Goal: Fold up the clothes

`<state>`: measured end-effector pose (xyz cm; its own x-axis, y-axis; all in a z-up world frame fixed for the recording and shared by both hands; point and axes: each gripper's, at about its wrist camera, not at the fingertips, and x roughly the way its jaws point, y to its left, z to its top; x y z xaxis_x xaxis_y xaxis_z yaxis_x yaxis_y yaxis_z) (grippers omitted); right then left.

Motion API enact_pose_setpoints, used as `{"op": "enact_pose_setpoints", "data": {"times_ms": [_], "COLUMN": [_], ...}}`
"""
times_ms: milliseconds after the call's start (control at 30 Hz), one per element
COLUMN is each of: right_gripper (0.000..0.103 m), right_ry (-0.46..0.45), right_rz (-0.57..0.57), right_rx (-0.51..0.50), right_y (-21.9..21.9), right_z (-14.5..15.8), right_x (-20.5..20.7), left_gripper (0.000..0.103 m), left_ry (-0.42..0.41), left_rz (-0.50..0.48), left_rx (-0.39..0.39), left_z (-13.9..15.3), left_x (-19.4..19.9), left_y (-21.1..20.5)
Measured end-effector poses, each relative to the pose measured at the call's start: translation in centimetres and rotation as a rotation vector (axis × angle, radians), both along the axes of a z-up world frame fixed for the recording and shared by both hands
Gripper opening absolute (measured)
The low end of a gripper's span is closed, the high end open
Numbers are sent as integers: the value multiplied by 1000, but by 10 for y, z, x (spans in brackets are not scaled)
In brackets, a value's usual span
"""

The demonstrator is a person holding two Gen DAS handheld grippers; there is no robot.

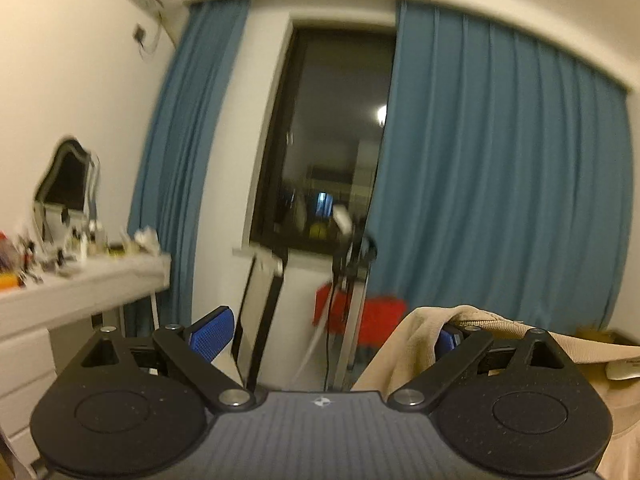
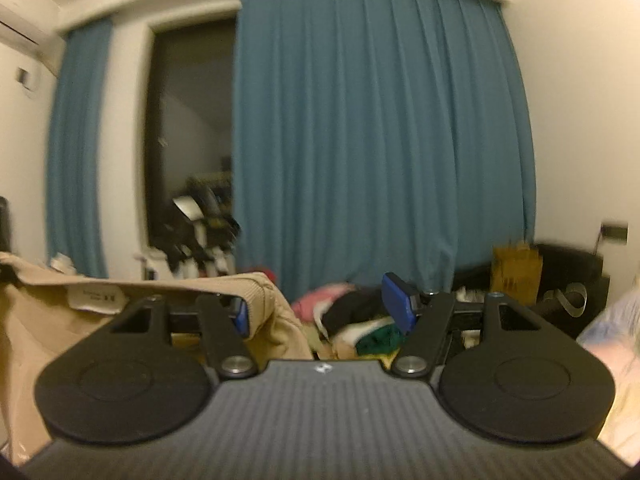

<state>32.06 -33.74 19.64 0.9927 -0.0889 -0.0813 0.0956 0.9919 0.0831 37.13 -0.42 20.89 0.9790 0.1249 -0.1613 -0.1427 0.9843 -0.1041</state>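
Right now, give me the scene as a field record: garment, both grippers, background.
garment: beige garment, lifted, stretched between both grippers, white label showing
left gripper: open, cloth draped over its right finger only
right gripper: open, cloth draped over its left finger only
clothes pile: mixed colours, behind right gripper
background: teal curtains, dark window

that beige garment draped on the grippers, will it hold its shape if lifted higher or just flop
Probably flop: the beige garment sags in soft folds over a finger of the left gripper. It looks fairly thick and ribbed at the hem, so likely not slippery. With the right gripper open too, it could slide off.
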Motion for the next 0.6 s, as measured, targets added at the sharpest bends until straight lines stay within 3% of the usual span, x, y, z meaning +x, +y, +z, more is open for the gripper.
{"op": "enact_pose_setpoints", "data": {"times_ms": [167,333,433,500,600], "right_gripper": [65,65,65,65,65], "right_ry": [141,345,513,630,644], "right_rz": [-17,5,71,120,162], "right_rx": [11,-7,-22,-52,-29], "right_y": [-10,-7,1,9,17], "right_z": [-112,-208,-242,-260,-252], "right_x": [117,202,245,265,250], "left_gripper": [97,94,93,93,97], "left_ry": [207,445,585,689,837], "left_rz": [3,-5,-47,-123,-230], "left_rx": [6,-43,-17,20,112], "left_z": [-135,-246,-282,-300,-317], "left_x": [141,226,247,276,276], "left_y": [-19,-13,-7,-2,-18]}}
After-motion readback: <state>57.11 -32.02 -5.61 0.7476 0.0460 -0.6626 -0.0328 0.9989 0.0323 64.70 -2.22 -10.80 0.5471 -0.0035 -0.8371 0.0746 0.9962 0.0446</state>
